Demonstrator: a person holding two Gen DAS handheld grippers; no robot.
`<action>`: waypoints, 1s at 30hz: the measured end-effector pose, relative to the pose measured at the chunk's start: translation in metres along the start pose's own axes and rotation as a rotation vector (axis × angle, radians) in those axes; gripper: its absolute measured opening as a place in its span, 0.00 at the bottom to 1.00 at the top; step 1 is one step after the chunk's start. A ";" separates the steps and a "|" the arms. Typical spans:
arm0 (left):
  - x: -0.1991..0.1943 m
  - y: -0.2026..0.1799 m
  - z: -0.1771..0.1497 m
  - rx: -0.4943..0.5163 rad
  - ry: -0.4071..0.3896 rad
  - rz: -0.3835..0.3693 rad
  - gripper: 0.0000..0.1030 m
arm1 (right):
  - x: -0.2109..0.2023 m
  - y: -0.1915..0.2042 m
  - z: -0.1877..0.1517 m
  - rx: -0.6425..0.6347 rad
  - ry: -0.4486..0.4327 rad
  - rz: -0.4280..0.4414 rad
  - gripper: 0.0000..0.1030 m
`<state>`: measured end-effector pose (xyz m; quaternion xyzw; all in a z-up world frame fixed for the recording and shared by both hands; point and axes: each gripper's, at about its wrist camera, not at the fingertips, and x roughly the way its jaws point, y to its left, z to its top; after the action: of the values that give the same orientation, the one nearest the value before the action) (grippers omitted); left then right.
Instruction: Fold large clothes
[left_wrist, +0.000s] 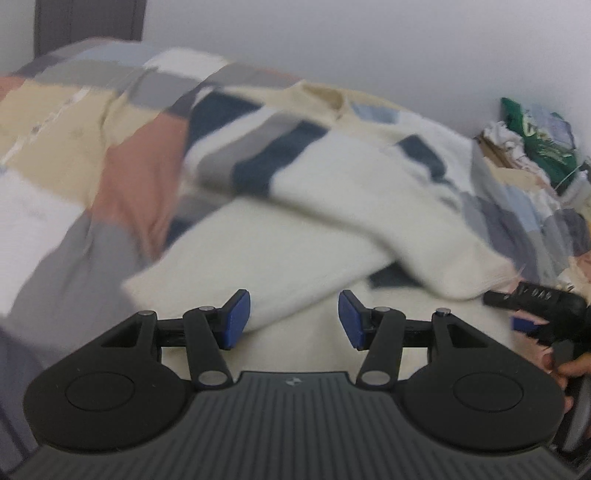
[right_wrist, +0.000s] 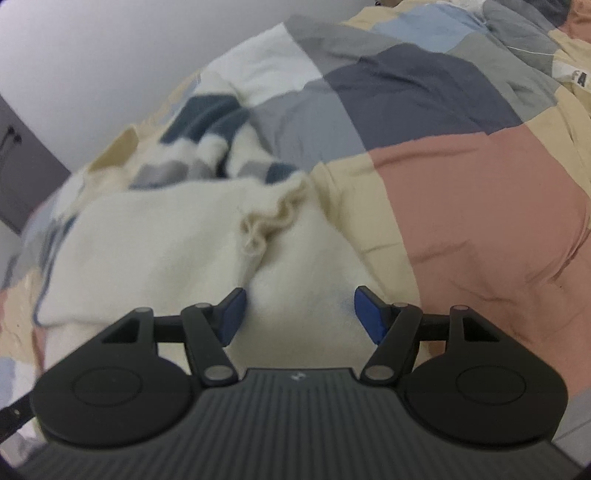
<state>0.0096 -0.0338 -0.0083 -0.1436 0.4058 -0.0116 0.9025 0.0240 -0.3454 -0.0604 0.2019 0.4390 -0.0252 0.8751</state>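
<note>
Both claws stand wide apart and hold nothing. Left claw (left_wrist: 294, 319) hovers low over a cream knitted sweater (left_wrist: 332, 206) that lies spread on a bed covered by a patchwork quilt (left_wrist: 122, 173) of peach, beige, grey and navy squares. Right claw (right_wrist: 299, 314) hovers over the same sweater (right_wrist: 166, 251), its blue pads either side of a soft fold of cream knit.

From the left claw, the sweater lies straight ahead and runs away toward the wall, with its neckline (left_wrist: 332, 98) at the far end. One sleeve (left_wrist: 369, 206), white with navy and grey stripes, is laid diagonally across the body, its cuff ending near the right claw (left_wrist: 532, 314), which shows at the right edge of that view. A cream panel (left_wrist: 258, 258) sits just beyond the left claw's pads.

From the right claw, a ruffled ribbed edge (right_wrist: 273, 218) sits just ahead, with striped knit bunched beyond it. Which edge of the garment this is cannot be told.

The sweater looks thick, fuzzy and limp, partly folded, with the sleeve across. The next fold likely needs both claws on the near edge, and each seems about equally close.

A cluttered pile (left_wrist: 535, 147) sits beside the bed by the wall.
</note>
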 end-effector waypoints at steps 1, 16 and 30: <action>0.003 0.004 -0.006 0.004 0.003 0.011 0.57 | 0.002 0.001 -0.001 -0.011 0.009 -0.011 0.65; -0.011 0.015 -0.038 -0.041 -0.001 -0.005 0.60 | -0.011 -0.003 -0.006 0.012 0.035 -0.017 0.79; -0.059 0.096 -0.049 -0.438 -0.030 -0.044 0.65 | -0.009 -0.052 -0.004 0.332 0.048 -0.060 0.89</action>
<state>-0.0754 0.0539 -0.0217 -0.3453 0.3820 0.0592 0.8552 0.0039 -0.3927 -0.0731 0.3308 0.4555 -0.1187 0.8179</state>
